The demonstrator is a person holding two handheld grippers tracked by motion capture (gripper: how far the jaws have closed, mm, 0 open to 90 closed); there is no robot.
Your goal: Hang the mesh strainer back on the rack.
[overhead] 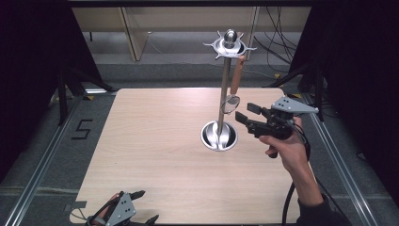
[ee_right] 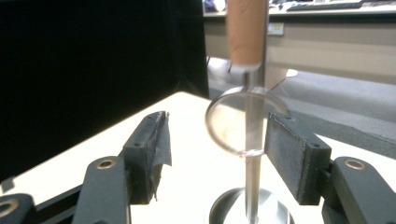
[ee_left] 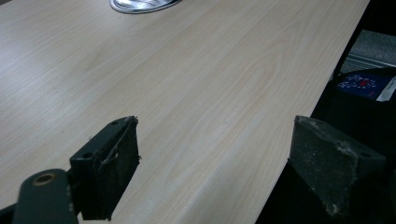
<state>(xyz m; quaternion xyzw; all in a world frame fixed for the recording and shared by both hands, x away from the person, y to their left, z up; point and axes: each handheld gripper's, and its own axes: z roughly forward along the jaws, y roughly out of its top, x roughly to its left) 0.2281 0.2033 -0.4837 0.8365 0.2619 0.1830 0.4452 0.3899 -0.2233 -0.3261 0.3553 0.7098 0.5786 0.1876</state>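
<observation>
High view: right tongs point(overhead: 245, 113) held level just right of the hanging utensil point(overhead: 234, 84), jaws released and spread, nothing gripped. Wooden handle hooked on the rack's point(overhead: 224, 89) crown, round metal head dangling just ahead of the jaw tips, steel base dish below and to the left of them. Left tongs point(overhead: 141, 207) parked at the near edge of the worktop point(overhead: 155, 141), well apart from the rack.

Left gripper view: jaws spread wide over bare worktop point(ee_left: 210, 93), gripping nothing; rim of the base dish point(ee_left: 140, 4) far ahead.

Right gripper view: blurred ring-shaped head point(ee_right: 243, 121) between the two pads, closer to the right-hand one, touching or not cannot be told; brown handle point(ee_right: 246, 32) rising above, rack pole point(ee_right: 252, 186) beyond.

Judged step: hanging apparently done, grip let go. Next move: straight pull-back of the right tongs without brushing the head, lest the utensil swing or slip off its hook.
</observation>
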